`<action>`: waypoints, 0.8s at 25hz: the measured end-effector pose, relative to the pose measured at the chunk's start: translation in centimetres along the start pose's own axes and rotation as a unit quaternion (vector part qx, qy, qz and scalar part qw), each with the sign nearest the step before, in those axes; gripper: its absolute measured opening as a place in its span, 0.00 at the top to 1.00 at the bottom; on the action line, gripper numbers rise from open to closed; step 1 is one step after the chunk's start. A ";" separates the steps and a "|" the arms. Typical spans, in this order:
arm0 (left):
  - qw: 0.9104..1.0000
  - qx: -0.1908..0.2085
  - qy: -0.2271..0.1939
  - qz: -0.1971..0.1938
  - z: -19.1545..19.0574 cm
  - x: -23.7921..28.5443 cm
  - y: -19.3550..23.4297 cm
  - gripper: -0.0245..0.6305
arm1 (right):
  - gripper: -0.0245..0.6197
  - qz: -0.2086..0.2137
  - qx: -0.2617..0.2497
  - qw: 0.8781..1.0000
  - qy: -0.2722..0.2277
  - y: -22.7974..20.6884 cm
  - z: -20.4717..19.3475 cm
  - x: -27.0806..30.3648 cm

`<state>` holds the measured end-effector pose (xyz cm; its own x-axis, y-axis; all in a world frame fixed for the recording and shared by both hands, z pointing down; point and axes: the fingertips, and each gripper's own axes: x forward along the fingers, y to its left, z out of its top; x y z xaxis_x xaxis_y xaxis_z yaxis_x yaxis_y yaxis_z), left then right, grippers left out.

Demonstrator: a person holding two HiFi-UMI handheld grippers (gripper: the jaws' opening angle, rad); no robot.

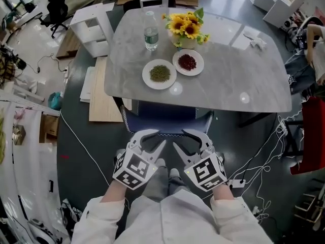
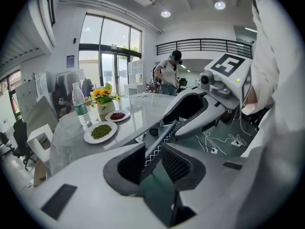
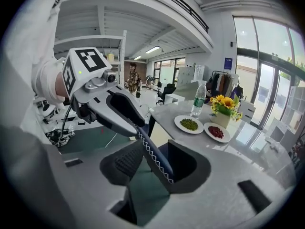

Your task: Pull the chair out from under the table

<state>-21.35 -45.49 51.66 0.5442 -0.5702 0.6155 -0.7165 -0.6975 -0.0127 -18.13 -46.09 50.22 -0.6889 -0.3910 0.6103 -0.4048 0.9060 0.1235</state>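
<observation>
Under the near rim of the pale grey marble-look table [image 1: 233, 88], at centre of the head view, the dark blue padded chair with white zigzag stitching [image 1: 167, 117] is sitting tucked in, with only the top of its backrest showing below the tabletop edge. It is not standing clear of the table, so the pull itself is looking wholly undone. The left gripper [image 1: 151, 139] and the right gripper [image 1: 189, 139] are hanging side by side at that backrest top, just below it in the frame. In each gripper view the stitched edge [image 2: 159, 140] [image 3: 152, 154] is running up between the jaws, which are standing apart around it. Floor is showing between the edge and one pad in both views, so by my reading neither gripper is clamping it. What is remaining, as I judge it, is closing both on the backrest and drawing the chair toward the bottom of the frame. Higher on the tabletop, a white plate of green beans [image 1: 159, 73], a white plate of red beans [image 1: 188, 62], a clear plastic water bottle [image 1: 151, 32] and a pale vase of sunflowers [image 1: 187, 28] are standing together, well back from the near rim.
</observation>
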 end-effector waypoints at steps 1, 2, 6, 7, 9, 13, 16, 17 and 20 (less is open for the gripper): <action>1.000 0.004 0.004 0.000 -0.2 0.1 0.0 0.80 | 0.76 0.000 -0.005 1.000 0.006 0.0 -0.2 0.3; 1.000 0.009 0.009 0.001 -0.4 0.2 0.1 0.79 | 0.76 0.001 -0.009 1.000 0.011 0.0 -0.3 0.5; 0.999 0.031 0.036 0.010 -1.4 0.5 0.6 0.71 | 0.72 0.002 -0.009 1.000 0.029 -0.1 -1.3 1.4; 0.998 0.037 0.041 0.012 -1.6 0.5 0.7 0.70 | 0.71 0.001 -0.005 1.000 0.031 -0.3 -1.5 1.5; 0.998 0.043 0.051 0.014 -2.1 0.7 1.0 0.70 | 0.71 -0.003 -0.008 0.999 0.038 -0.6 -1.9 1.9; 0.996 0.045 0.074 0.017 -3.0 1.1 1.6 0.70 | 0.71 -0.008 -0.050 0.996 0.069 -0.6 -2.8 2.5; 0.995 0.056 0.085 0.022 -3.2 1.4 1.8 0.70 | 0.70 -0.002 -0.069 0.994 0.084 -0.2 -3.3 3.1; 0.994 0.060 0.088 0.022 -3.2 1.5 1.9 0.70 | 0.65 0.001 -0.071 0.994 0.088 0.0 -3.4 3.2; 0.993 0.071 0.096 0.021 -3.6 1.8 2.1 0.70 | 0.60 0.002 -0.083 0.992 0.098 0.2 -3.7 3.5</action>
<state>-23.45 -46.47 55.60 0.4121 -0.5172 0.7502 -0.6606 -0.7366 -0.1450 -18.39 -46.67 55.30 -0.5533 -0.3622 0.7501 -0.2856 0.9284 0.2377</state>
